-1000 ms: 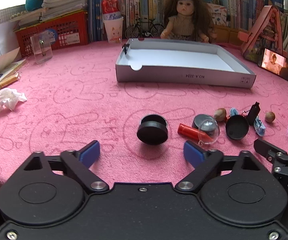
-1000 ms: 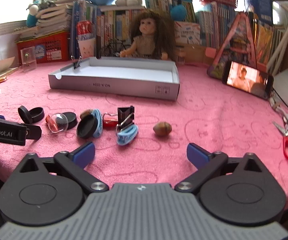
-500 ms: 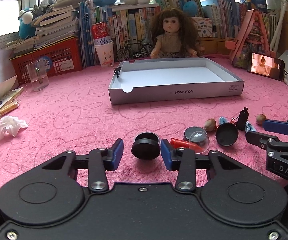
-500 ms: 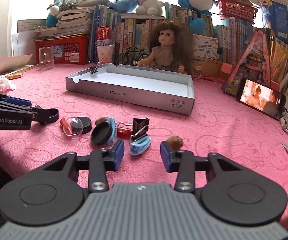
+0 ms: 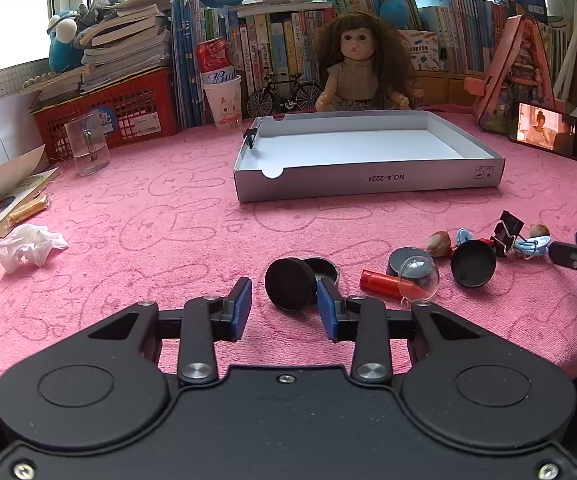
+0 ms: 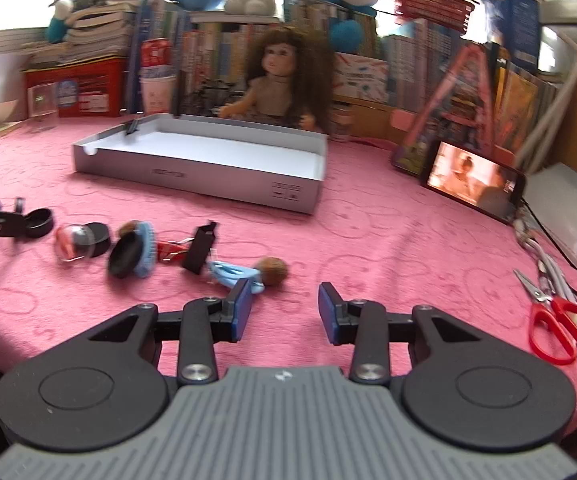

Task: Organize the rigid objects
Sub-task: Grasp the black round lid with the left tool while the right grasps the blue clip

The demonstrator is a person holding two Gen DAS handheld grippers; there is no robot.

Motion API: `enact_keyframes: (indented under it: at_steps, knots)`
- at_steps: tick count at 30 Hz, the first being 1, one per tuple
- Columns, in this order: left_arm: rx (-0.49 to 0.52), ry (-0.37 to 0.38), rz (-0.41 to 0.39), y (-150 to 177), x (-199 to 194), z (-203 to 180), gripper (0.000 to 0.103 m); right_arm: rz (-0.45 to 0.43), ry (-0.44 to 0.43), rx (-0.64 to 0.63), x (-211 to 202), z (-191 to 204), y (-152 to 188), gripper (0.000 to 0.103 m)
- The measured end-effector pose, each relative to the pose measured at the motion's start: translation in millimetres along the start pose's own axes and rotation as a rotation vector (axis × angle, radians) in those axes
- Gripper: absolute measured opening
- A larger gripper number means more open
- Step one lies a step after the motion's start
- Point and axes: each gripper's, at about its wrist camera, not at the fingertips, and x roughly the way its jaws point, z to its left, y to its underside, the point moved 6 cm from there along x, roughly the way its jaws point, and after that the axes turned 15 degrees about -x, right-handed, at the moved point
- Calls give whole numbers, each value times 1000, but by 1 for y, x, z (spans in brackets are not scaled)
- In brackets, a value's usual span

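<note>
A grey cardboard tray (image 5: 368, 184) lies on the pink cloth; it also shows in the right wrist view (image 6: 208, 176). My left gripper (image 5: 284, 310) is partly open, with a small round black case (image 5: 292, 288) lying just ahead between its fingertips, loose. To the right lie a red tube (image 5: 384, 282), a clear dome (image 5: 418, 276), a black lid (image 5: 473, 263), a binder clip (image 5: 508, 232) and nuts. My right gripper (image 6: 284, 312) is partly open and empty, close to a light blue clip (image 6: 228, 272) and a brown nut (image 6: 274, 272).
A doll (image 5: 358, 68), books and a red basket (image 5: 116, 112) line the back. A glass (image 5: 86, 148) and crumpled tissue (image 5: 28, 246) are at the left. A phone (image 6: 474, 182) and red scissors (image 6: 560, 328) are at the right.
Both grippers closed to a narrow gap half a second ago and have widened again. The black case tipped over and slipped free of the left fingers. The right gripper swung rightward.
</note>
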Motion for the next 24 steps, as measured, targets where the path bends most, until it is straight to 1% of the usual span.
enact_keyframes:
  at_steps: [2, 5, 11, 18, 24]
  knots:
    - [-1, -6, -1, 0, 1, 1, 35, 11, 9, 39, 0, -6, 1, 43]
    - [-7, -11, -1, -1, 2, 3, 35, 0, -16, 73, -2, -4, -2, 43]
    - [-14, -37, -15, -3, 4, 6, 36, -23, -37, 64, 0, 14, -13, 44]
    - [-38, -81, -17, -6, 8, 18, 37, -3, -53, 102, 13, 19, -17, 44]
    - [-48, -83, -19, -6, 10, 21, 40, -4, -72, 118, 18, 25, -21, 45]
